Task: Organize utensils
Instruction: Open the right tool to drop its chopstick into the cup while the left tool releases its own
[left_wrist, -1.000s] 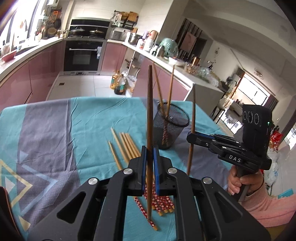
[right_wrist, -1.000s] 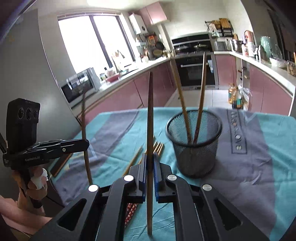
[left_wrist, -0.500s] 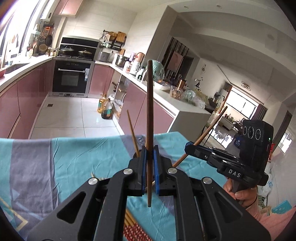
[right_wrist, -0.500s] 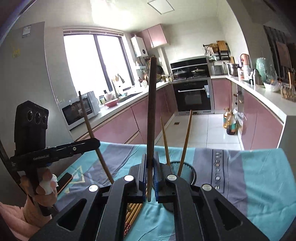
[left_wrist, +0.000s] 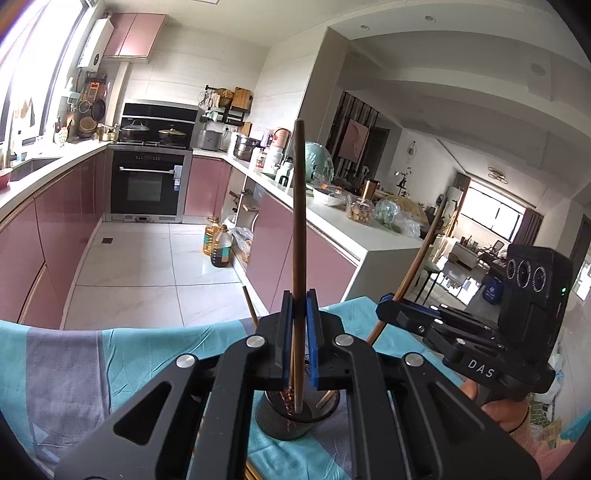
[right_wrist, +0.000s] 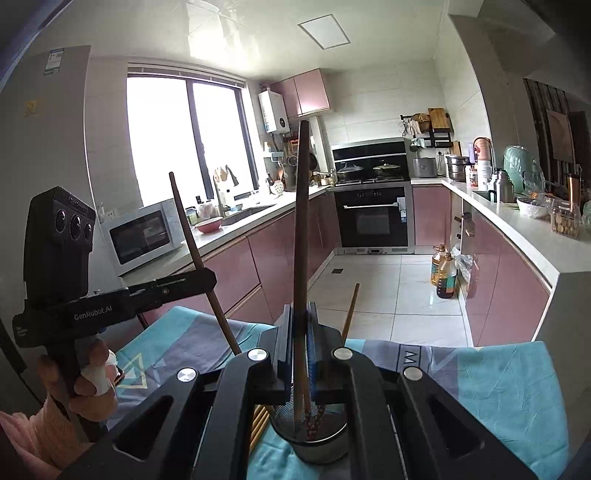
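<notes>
Black mesh holder (left_wrist: 295, 417) directly beneath both grippers, mouth up. Left gripper (left_wrist: 299, 332) clamped on a dark chopstick (left_wrist: 298, 229), long axis near upright, lower tip already inside the holder's rim. Right gripper (right_wrist: 300, 339) pinching its own chopstick (right_wrist: 301, 229), likewise upright, tip over the holder (right_wrist: 314, 443). Neither plainly nearer; straight down for both. Loose chopsticks (right_wrist: 258, 424) just beside the holder.
</notes>
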